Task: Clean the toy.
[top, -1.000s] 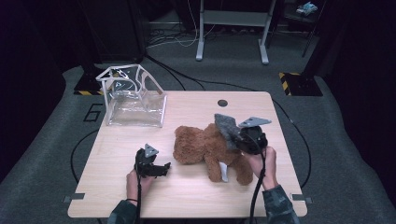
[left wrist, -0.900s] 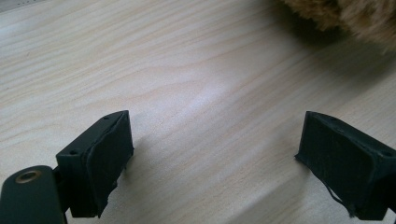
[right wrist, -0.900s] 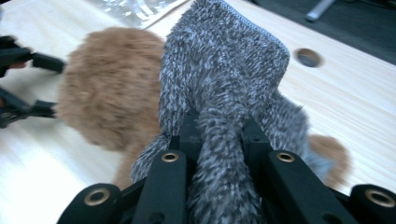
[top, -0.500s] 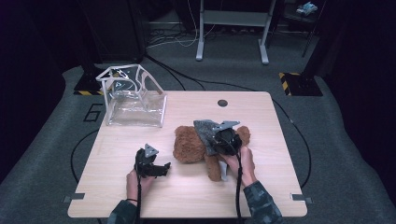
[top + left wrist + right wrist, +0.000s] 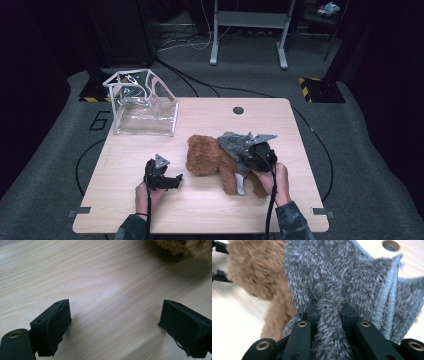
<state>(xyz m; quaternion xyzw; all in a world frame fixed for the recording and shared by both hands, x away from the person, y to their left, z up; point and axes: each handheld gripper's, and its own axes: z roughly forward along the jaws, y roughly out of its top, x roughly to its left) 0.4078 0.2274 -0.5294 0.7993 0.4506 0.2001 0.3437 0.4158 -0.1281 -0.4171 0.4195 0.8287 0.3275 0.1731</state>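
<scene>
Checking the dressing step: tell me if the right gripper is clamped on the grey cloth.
Clamped: the right gripper pinches a bunched fold of the grey cloth over the teddy bear.

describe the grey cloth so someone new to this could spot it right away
Start at the light wooden table and find the brown plush teddy bear near its middle. The fuzzy grey knitted cloth drapes over the bear, pinched in the right claw; it is the one grey fabric there.

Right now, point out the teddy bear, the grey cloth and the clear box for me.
teddy bear (image 5: pixel 204 156): high view, on its brown head.
grey cloth (image 5: pixel 329 277): right gripper view, on the fuzzy knit above the jaws that pinch it.
clear box (image 5: pixel 145 116): high view, on its see-through front wall.
</scene>
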